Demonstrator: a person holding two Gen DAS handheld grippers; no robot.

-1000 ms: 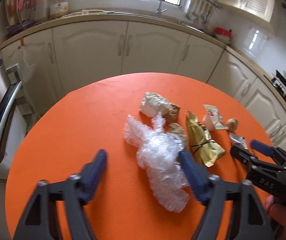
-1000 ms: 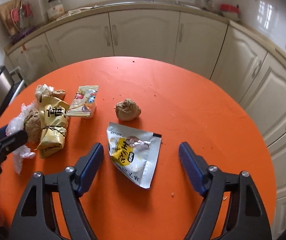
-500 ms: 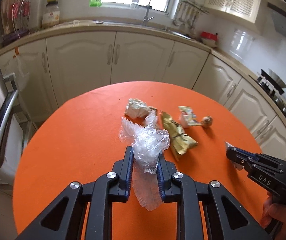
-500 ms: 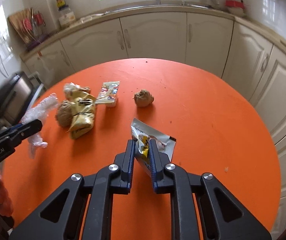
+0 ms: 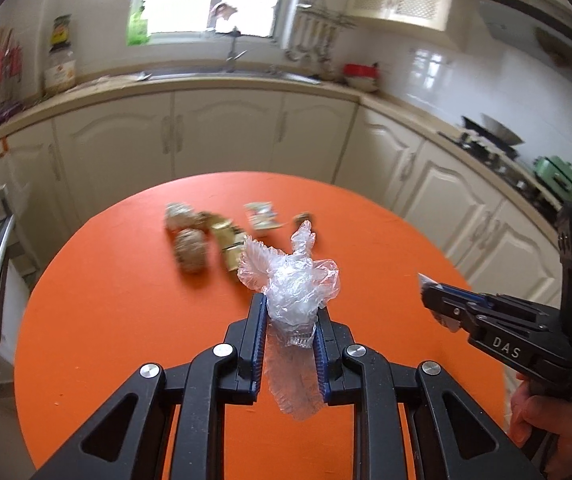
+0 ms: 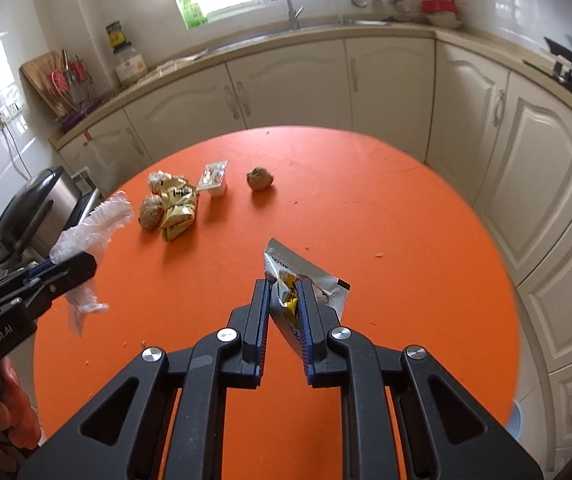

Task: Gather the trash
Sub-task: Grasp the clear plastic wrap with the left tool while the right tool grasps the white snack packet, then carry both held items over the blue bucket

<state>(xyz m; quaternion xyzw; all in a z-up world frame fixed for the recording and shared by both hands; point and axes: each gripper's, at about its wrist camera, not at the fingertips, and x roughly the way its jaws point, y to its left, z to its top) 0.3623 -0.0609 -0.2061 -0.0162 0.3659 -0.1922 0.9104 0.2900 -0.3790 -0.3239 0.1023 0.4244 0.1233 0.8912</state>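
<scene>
My left gripper point(image 5: 289, 310) is shut on a crumpled clear plastic wrap point(image 5: 295, 284) and holds it above the round orange table point(image 5: 126, 320). It also shows in the right wrist view point(image 6: 90, 224), held at the left. My right gripper point(image 6: 284, 292) is shut on a silver and yellow snack packet point(image 6: 305, 280), lifted off the table. On the table lie a gold wrapper point(image 6: 178, 204), a brown crumpled ball point(image 6: 150, 213), a small carton point(image 6: 214, 176), another brown ball point(image 6: 260, 178) and a pale crumpled wrapper point(image 6: 158, 178).
Cream kitchen cabinets point(image 6: 286, 84) curve around the table's far side, with a sink and window above. A steel bin with a black lid point(image 6: 34, 216) stands left of the table. Crumbs dot the tabletop.
Both grippers closed on their items, the left on the plastic wrap and the right on the snack packet, and have lifted them off the table. The views have risen.
</scene>
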